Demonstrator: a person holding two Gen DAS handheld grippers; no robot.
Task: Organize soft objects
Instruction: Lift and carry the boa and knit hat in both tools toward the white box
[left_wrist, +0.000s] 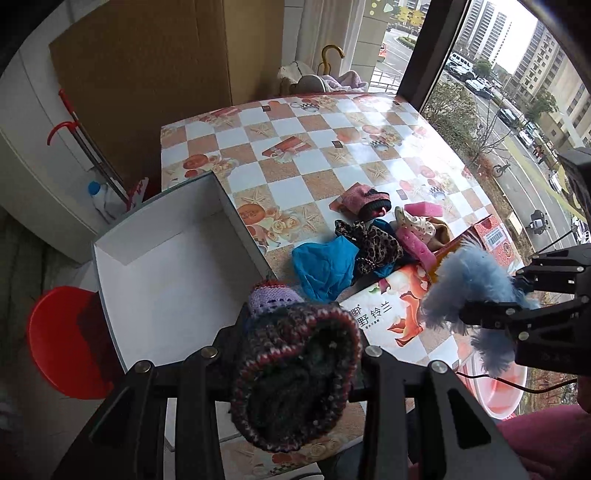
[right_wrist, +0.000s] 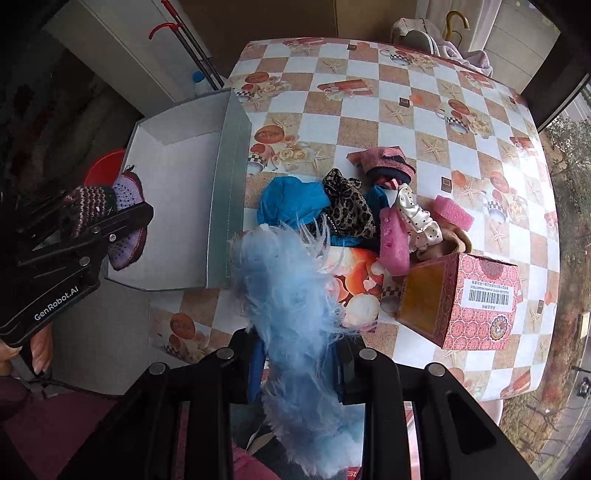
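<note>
My left gripper (left_wrist: 295, 354) is shut on a dark striped knit sock (left_wrist: 295, 373) with a lilac toe, held over the near end of an open white box (left_wrist: 173, 258); it also shows in the right wrist view (right_wrist: 122, 218). My right gripper (right_wrist: 299, 365) is shut on a fluffy light-blue sock (right_wrist: 291, 295), held above the table's near edge; it also shows in the left wrist view (left_wrist: 476, 317). A pile of soft things lies mid-table: blue cloth (right_wrist: 291, 203), leopard scrunchie (right_wrist: 349, 210), pink sponges (right_wrist: 393, 243), polka-dot scrunchie (right_wrist: 417, 218), pink knit sock (right_wrist: 384, 166).
The checkered table (right_wrist: 369, 110) holds a red patterned carton (right_wrist: 476, 302) on its side near the pile and a flat floral box (left_wrist: 388, 314). A red stool (left_wrist: 62, 343) stands left of the white box. A window runs along the right.
</note>
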